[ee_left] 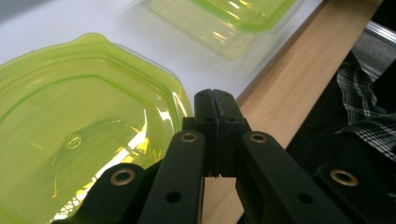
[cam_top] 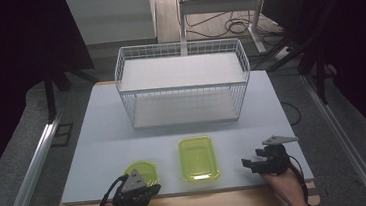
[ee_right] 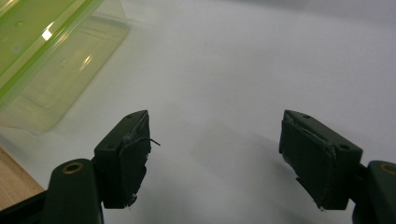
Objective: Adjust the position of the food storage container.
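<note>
While the left gripper, jaws pressed together on nothing, is hovering at the round yellow-green plastic lid lying on the white surface (near edge), the right gripper is waiting with jaws apart beside the uncovered rectangular yellow-green plastic container, so nothing is being carried yet.

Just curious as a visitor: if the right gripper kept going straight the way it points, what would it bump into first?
Probably nothing but the bare white table. The right gripper is open, with the rectangular container off to one side of its line.

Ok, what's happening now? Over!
Left hand-held gripper shut, empty, beside round green plastic lid. Right hand-held gripper open, empty. Nothing in the way.
</note>
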A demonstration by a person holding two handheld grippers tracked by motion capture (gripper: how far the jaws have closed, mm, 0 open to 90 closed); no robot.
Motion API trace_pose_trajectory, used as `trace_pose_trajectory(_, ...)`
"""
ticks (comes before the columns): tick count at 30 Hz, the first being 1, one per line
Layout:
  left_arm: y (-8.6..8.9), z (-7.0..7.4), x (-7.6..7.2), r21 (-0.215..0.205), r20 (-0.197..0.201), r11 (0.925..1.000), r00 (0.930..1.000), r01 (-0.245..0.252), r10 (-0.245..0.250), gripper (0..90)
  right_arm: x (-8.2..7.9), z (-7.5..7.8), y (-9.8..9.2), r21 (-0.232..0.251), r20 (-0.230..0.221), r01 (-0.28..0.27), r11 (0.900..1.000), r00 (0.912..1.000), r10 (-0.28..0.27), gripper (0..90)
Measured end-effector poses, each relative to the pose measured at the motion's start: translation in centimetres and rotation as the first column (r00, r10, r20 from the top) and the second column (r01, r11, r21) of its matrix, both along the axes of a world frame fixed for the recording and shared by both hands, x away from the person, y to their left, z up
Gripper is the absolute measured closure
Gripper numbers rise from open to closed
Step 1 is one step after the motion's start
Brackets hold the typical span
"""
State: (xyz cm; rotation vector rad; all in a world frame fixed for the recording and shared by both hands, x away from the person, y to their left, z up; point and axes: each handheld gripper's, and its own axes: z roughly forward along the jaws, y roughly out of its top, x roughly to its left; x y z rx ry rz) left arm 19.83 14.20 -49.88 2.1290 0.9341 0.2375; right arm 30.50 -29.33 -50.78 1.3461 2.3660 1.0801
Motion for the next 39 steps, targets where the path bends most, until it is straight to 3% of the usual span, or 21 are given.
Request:
trace_pose_trajectory(12,2.8,0.0,1.8,0.025,0.002,0.998,0.9983,-0.058,0.058,89.8,0.0,-0.1,0.1,0.006,-0.006,-0.001,1.0,1.0,0.001,24.6)
trace_pose_trajectory(16,4.4,-0.1,2.6,0.02,-0.002,0.9946,0.9948,-0.101,0.101,89.8,0.0,0.0,0.1,0.007,-0.005,-0.002,1.0,1.0,0.002,24.6)
trace_pose_trajectory(29,7.6,-0.2,4.9,0.042,0.017,0.9867,0.9875,-0.157,0.156,89.8,0.0,0.1,0.2,0.016,0.006,-0.008,1.0,1.0,0.007,24.6)
trace_pose_trajectory(34,9.0,-0.4,5.8,0.014,0.008,0.9819,0.982,-0.189,0.189,89.8,-0.1,0.1,0.2,0.017,0.007,-0.008,1.0,0.9999,0.007,24.7)
trace_pose_trajectory(39,8.5,0.0,5.4,-0.006,0.031,0.9827,0.9822,-0.185,0.185,89.5,-0.1,0.1,0.2,0.016,0.01,-0.007,1.0,0.9999,0.007,24.7)
